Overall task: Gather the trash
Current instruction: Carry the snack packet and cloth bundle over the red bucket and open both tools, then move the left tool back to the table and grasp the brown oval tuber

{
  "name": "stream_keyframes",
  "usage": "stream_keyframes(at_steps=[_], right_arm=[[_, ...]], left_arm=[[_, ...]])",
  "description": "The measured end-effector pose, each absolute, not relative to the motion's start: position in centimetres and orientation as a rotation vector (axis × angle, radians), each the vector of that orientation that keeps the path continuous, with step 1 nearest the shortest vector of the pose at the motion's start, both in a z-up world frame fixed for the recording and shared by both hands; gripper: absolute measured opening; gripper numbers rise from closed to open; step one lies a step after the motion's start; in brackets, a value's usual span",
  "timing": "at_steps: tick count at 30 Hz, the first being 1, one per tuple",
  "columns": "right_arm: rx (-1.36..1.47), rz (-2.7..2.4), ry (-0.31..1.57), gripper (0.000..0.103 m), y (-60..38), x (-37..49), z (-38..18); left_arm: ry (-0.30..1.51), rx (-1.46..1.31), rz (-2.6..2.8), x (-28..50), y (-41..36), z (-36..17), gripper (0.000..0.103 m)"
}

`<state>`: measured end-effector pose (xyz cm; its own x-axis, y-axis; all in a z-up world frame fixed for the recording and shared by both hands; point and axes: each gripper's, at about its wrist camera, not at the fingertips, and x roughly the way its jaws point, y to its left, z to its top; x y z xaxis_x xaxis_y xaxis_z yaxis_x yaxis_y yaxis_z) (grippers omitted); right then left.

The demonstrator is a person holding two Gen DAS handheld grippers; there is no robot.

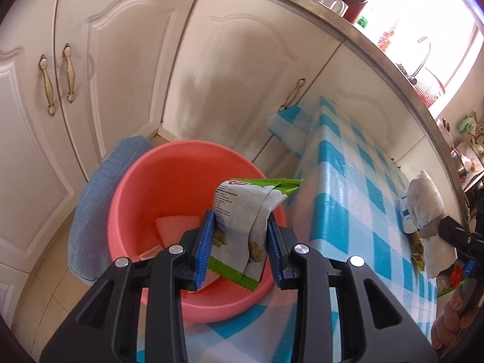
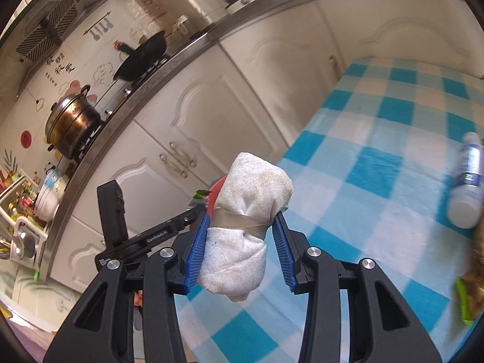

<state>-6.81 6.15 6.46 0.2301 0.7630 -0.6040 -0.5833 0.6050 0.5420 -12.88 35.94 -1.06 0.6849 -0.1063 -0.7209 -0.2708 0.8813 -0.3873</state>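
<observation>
My left gripper (image 1: 240, 242) is shut on a green and white snack wrapper (image 1: 242, 211) and holds it over the pink bin (image 1: 145, 181), which stands on the floor beside the table. The bin holds a pink pad and a clear piece. My right gripper (image 2: 240, 246) is shut on a rolled white cloth wad (image 2: 245, 220) bound with tape, held above the checkered table (image 2: 378, 166). The wad and right gripper also show at the right edge of the left wrist view (image 1: 426, 208).
A white bottle (image 2: 467, 181) lies on the table at the right, with a green wrapper (image 2: 467, 302) below it. A blue towel (image 1: 96, 199) hangs left of the bin. White cabinets (image 1: 127, 60) and a counter with pots stand behind.
</observation>
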Motion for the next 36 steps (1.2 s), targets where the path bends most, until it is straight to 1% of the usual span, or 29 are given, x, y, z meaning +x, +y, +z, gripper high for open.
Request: stream_keyframes(at_steps=[8, 9, 10, 11, 12, 13, 15, 16, 17, 20, 22, 27, 36], right_arm=[[0.160, 1.023, 1.013, 0.046, 13.4, -6.2, 6.3], [0.149, 1.027, 1.013, 0.052, 14.2, -6.1, 6.3], [0.130, 1.022, 1.013, 0.060, 14.9, -6.0, 6.3], [0.103, 1.007, 1.015, 0.072, 15.7, -5.9, 6.1], [0.093, 1.000, 1.010, 0.073, 15.9, -5.9, 6.0], [0.091, 0.996, 1.003, 0.074, 16.1, -5.9, 5.9], [0.109, 0.988, 1.007, 0.080, 15.9, -5.8, 5.6], [0.121, 0.984, 1.007, 0.081, 15.6, -5.7, 5.5], [0.134, 0.977, 1.001, 0.081, 15.1, -5.7, 5.5], [0.152, 0.936, 0.976, 0.088, 13.4, -5.7, 5.4], [0.169, 0.911, 0.955, 0.088, 12.0, -5.8, 5.4], [0.213, 0.841, 0.891, 0.089, 8.0, -6.4, 5.7], [0.145, 0.719, 0.719, 0.090, 3.3, -9.3, 6.7]], left_arm=[[0.867, -0.534, 0.149, -12.7, 37.8, -2.8, 0.034], [0.868, -0.535, 0.157, -12.6, 37.9, -2.9, 0.034], [0.872, -0.535, 0.163, -12.4, 38.0, -3.0, 0.037], [0.876, -0.532, 0.167, -12.3, 38.0, -3.1, 0.045], [0.878, -0.525, 0.177, -12.2, 38.0, -3.2, 0.051], [0.878, -0.516, 0.192, -12.2, 38.1, -3.3, 0.066], [0.883, -0.514, 0.206, -12.2, 38.3, -3.6, 0.073], [0.889, -0.519, 0.210, -12.3, 38.5, -3.8, 0.076], [0.896, -0.522, 0.220, -12.3, 38.7, -3.9, 0.083], [0.905, -0.530, 0.249, -12.7, 39.3, -4.2, 0.085], [0.914, -0.538, 0.263, -12.9, 39.5, -4.2, 0.087], [0.908, -0.551, 0.273, -13.2, 39.6, -3.6, 0.088], [0.888, -0.511, 0.209, -12.4, 37.0, -1.4, 0.088]])
